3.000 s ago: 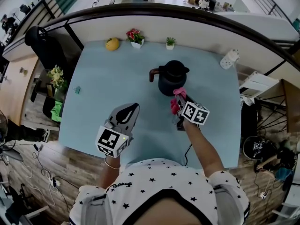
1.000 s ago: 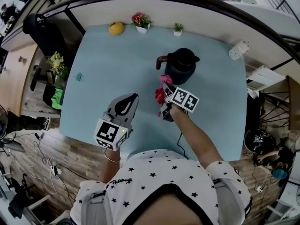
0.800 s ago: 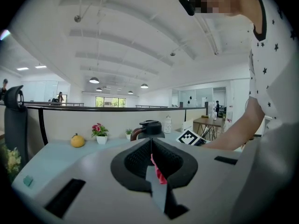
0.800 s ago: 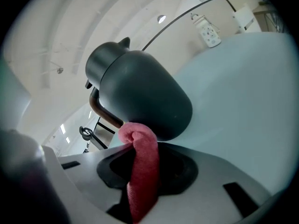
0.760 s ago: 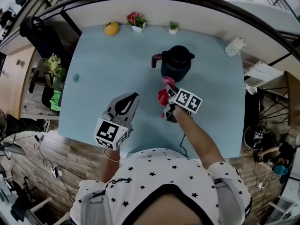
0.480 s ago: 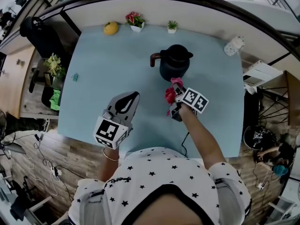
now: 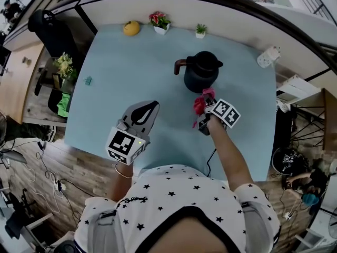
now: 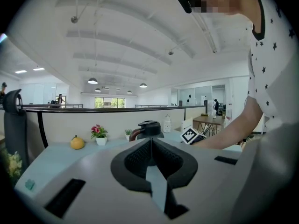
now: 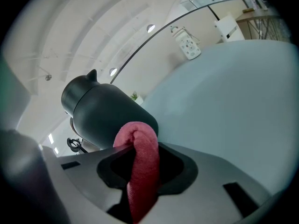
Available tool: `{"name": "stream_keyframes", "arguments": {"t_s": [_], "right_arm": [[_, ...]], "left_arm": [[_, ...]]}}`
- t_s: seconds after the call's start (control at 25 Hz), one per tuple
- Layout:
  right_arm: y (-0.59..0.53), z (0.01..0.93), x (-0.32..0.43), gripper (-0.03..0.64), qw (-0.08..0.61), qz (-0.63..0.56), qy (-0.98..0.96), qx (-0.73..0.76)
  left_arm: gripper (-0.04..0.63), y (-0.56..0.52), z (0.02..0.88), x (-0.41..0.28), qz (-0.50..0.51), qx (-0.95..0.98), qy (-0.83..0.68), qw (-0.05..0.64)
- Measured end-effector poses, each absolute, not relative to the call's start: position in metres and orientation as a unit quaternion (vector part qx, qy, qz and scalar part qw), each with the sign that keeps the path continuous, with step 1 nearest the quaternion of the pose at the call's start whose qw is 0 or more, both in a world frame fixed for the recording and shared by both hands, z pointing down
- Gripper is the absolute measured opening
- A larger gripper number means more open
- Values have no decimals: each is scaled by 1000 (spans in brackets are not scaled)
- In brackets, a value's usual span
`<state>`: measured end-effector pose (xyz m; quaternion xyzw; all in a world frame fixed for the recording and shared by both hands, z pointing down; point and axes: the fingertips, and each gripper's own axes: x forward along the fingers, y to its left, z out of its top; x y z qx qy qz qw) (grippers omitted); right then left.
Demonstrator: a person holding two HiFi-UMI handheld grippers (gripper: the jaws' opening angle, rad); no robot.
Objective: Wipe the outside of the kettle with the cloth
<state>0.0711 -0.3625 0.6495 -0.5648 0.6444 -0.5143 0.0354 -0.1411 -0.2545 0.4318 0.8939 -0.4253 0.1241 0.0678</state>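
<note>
Centre frame, the right gripper (image 7: 206, 97) clamps a pink cloth (image 7: 199, 105) just beside the dark kettle (image 7: 200, 74); lower left, the left gripper (image 7: 147, 108) hovers, jaws together.

I cannot tell whether the cloth (image 9: 138, 150) touches the kettle (image 9: 96, 110); it covers the kettle's base (white object (image 7: 268, 56) right of the kettle: too small to identify).

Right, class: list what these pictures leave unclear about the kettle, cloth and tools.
- Whether the cloth touches the kettle: too small in the head view; in the right gripper view the cloth's fold covers that spot.
- Kettle base: left gripper view, hidden behind the left tool.
- Cloth's lower end: right gripper view, sunk inside the right tool.
</note>
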Motion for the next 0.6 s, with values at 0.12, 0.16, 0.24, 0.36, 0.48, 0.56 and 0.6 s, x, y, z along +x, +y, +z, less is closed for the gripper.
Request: {"name": "stream_keyframes", "arguments": {"t_s": [0.12,0.16,0.24,0.36,0.48,0.56,0.6], "right_arm": [[-362,649,73,105,36,-511,645,-567],[-361,648,75,104,35,-505,647,-570],[-359,644,81,106,29,-485,655,-578],[-351,630,94,105,20,-449,672,-589],[-340,608,105,104,35,-422,684,-594],[-333,592,111,104,42,-400,696,-595],[-330,584,112,104,44,-388,703,-595]], "left_arm": [[31,-255,433,-141,123,894,-425,68],[31,-255,433,-141,123,894,-425,67],[31,-255,433,-141,123,894,-426,64],[31,-253,428,-143,119,893,-430,56],[31,-251,426,-143,119,893,-432,50],[31,-249,424,-141,117,893,-432,45],[31,-248,423,-140,116,894,-431,43]]}}
